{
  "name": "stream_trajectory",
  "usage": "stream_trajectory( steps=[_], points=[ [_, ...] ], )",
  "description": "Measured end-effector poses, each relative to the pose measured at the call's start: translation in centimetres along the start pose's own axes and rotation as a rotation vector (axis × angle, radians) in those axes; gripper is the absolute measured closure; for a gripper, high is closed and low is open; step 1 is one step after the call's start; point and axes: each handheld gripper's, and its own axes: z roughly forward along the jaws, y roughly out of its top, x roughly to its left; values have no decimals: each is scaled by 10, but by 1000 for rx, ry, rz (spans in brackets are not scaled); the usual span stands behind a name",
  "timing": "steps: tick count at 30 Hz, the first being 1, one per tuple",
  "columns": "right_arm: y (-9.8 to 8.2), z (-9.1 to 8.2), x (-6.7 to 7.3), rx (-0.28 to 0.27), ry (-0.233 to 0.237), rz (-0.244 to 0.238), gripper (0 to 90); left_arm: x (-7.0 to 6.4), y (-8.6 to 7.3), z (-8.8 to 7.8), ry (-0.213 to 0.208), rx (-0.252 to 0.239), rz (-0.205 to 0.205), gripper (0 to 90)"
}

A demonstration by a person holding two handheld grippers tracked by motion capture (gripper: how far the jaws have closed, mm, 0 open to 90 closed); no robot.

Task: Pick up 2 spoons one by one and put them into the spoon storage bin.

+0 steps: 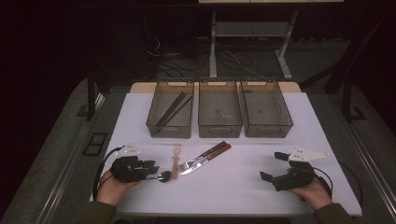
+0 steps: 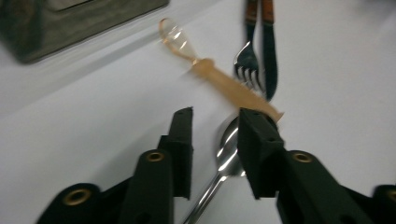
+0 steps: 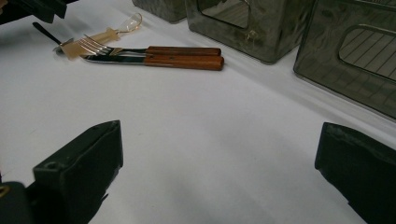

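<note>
**Spoon lies between parted left tongs; sorting barely begun**

Spoon [image 1: 162, 176] comes first in the high view: a metal one, lying on the white bench [image 1: 243, 186] at about 7 o'clock from the bench's middle, its bowl just beyond the left tongs [image 1: 152, 167]. Touching or just beside it at 1 o'clock lies a translucent amber utensil [image 1: 176, 161], then a fork [image 1: 198, 159] and a knife [image 1: 205, 162] with wooden handles, side by side. Three grey bins sit in a row at 12 o'clock. The left bin [image 1: 170, 109] holds a pair of dark chopsticks [image 1: 173, 108]; the middle bin [image 1: 219, 109] and the right bin [image 1: 266, 109] look empty. The right tongs [image 1: 271, 167] rest at 4 o'clock, well apart from the cutlery, jaws wide.

In the left gripper view, the left tongs [image 2: 215, 140] stand partly open. The spoon [image 2: 229, 151] lies between the jaws, close against the right-hand one; I judge the pads are not pressing on it. The amber utensil [image 2: 219, 81] runs off toward 11 o'clock, and the fork [image 2: 247, 63] sits at 12 o'clock.

In the right gripper view, the right tongs [image 3: 219, 158] are wide open over bare bench [image 3: 210, 140], holding nothing. The fork [image 3: 100, 46] and knife [image 3: 154, 59] lie at 11 o'clock, the bins beyond.

Judging by this, only the chopsticks are sorted; the spoon, amber utensil, fork and knife remain.
</note>
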Motion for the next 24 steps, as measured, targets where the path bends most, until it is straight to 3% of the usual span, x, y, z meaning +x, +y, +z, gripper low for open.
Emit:
stream_trajectory(
  steps=[4, 8, 14, 18, 21, 22, 24],
  points=[
    [0, 0, 0, 3, 2, 5, 11, -4, 2, 10, -24, -7, 31, 566],
    [0, 0, 0, 2, 1, 4, 12, -5, -1, 17, -39, 16, 45, 530],
    [0, 0, 0, 4, 1, 6, 12, -6, -3, 22, -33, 36, 64, 501],
    [0, 0, 0, 3, 2, 4, 12, -6, -5, 26, -45, 49, 53, 487],
    [0, 0, 0, 3, 1, 5, 12, -7, -6, 28, -54, 63, 67, 484],
    [0, 0, 0, 2, 1, 3, 12, -6, -6, 28, -55, 75, 91, 482],
    [0, 0, 0, 2, 1, 3, 12, -7, -7, 29, -58, 81, 85, 482]
  ],
)
